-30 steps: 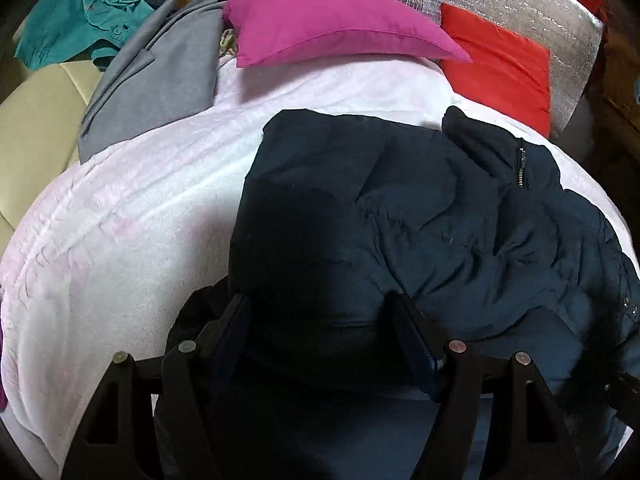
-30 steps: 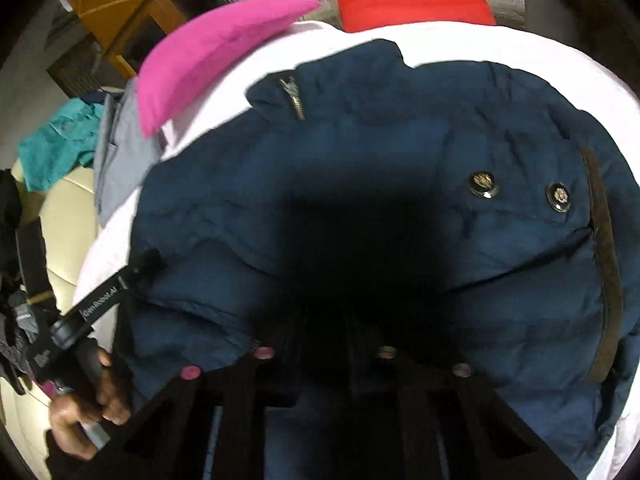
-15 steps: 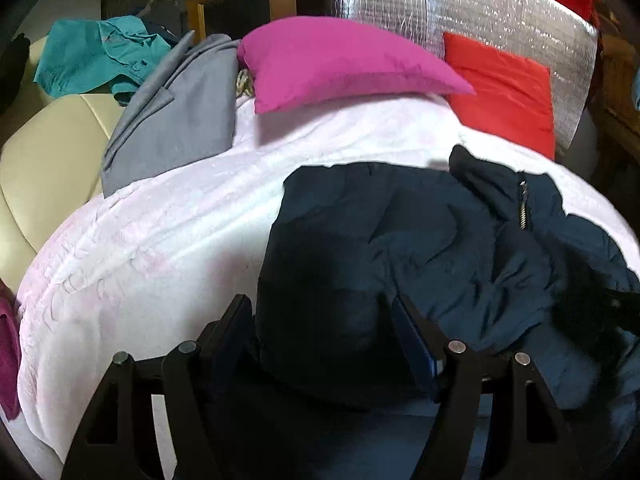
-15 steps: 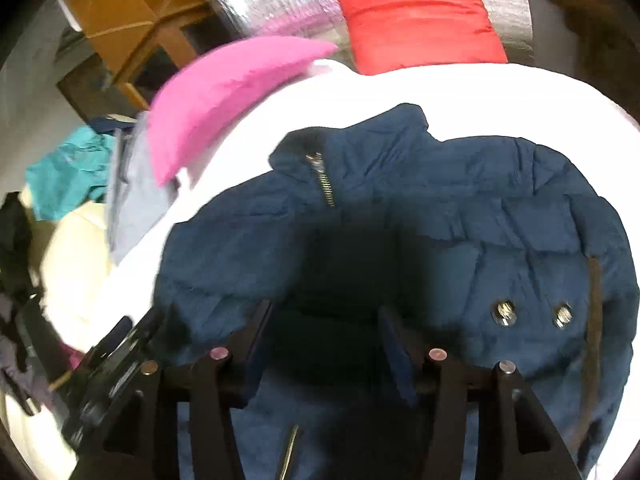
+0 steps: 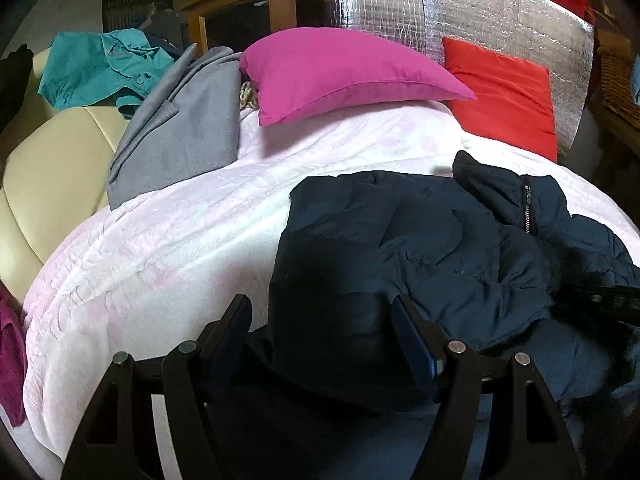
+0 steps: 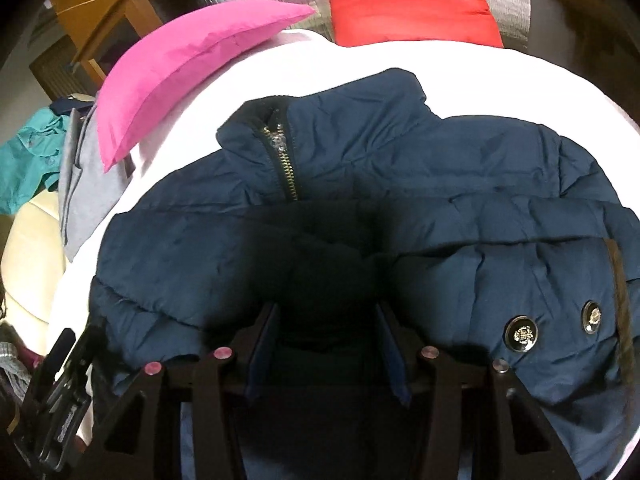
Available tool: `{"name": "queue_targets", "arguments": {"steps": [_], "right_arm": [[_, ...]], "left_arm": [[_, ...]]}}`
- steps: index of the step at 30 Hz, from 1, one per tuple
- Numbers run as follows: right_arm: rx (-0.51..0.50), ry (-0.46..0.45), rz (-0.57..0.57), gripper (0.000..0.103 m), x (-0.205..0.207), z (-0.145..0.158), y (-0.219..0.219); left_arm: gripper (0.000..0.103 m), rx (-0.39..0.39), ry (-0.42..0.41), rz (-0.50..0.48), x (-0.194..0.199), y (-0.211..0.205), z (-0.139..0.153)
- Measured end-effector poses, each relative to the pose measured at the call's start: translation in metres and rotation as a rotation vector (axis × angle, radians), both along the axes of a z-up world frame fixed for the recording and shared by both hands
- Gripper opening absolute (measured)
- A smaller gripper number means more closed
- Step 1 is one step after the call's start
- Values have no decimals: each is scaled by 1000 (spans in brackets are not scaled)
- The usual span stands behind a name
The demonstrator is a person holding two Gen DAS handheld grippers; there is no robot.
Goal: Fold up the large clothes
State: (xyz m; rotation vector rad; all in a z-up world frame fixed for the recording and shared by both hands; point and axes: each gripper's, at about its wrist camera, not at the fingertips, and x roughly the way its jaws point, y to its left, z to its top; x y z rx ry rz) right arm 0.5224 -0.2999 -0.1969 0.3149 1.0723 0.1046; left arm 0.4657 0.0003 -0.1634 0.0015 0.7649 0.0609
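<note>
Navy jacket (image 6: 460, 184) flat on bed (image 5: 180, 240) for folding; both hand-held grippers, left (image 5: 320, 320) and right (image 6: 326, 324), wide, hovering over it.

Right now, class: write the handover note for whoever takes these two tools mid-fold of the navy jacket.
Left tool: open, jaws astride a raised bulge of the navy puffer jacket.
Right tool: open, jaws astride dark jacket fabric below the zipper.
Jacket lies on the white blanket, collar toward the pink pillow.
Done: jacket bunched, partly folded over.
Left: probably grip, finish folding, flatten.
</note>
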Motion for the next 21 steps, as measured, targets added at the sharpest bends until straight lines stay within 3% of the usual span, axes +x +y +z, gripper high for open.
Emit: {"name": "queue_targets", "arguments": {"steps": [6,10,15,21], "right_arm": [[-6,-140,-26,51,-57,42,-33],[-7,-147,-81,51,-93,49,-68],[60,-106,-175,51,-134,36,-119],[143,-19,-207,48,-131,-2,-139]], "left_arm": [[73,-6,3,12,-1,2,0],[73,-3,18,20,-1,3,-3],[73,-7,77,31,5,5,-13],[78,-24,130,35,9,7,-24]]}}
